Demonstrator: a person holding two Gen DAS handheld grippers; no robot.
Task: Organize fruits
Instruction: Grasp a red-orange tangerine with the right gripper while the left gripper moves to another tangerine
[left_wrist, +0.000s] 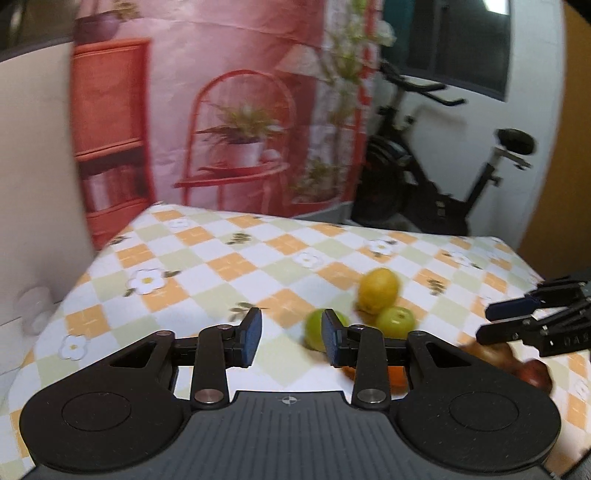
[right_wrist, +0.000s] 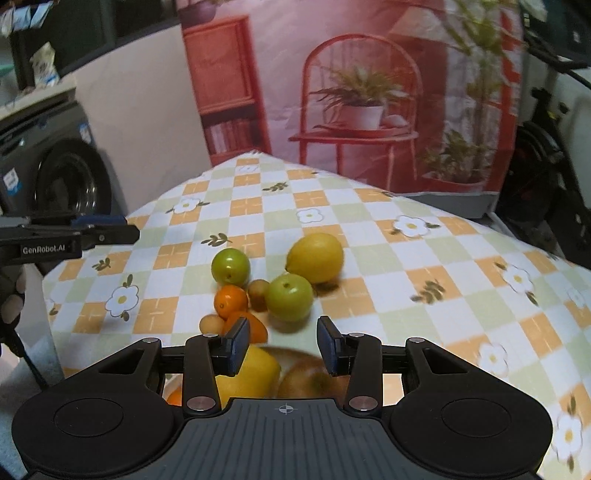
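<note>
Several fruits clustered mid-table on the checked tablecloth (right_wrist: 369, 229): lemon (right_wrist: 316, 257), long axis roughly across the view, two green fruits (right_wrist: 290, 297), oranges (right_wrist: 231, 301). Just ahead of the right gripper (right_wrist: 282, 345), jaws apart, empty. Left gripper (left_wrist: 291, 338) likewise open, empty, off to the side. Printed red backdrop (right_wrist: 351, 92), exercise bike (left_wrist: 436, 177) behind.

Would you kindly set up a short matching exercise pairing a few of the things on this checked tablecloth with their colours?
Things:
1. lemon
2. the fruit touching the lemon
3. mandarin
4. gripper pads

Colours:
a. blue
b. orange
c. yellow
d. green

Pairs: 1-c, 2-d, 3-b, 4-a
</note>
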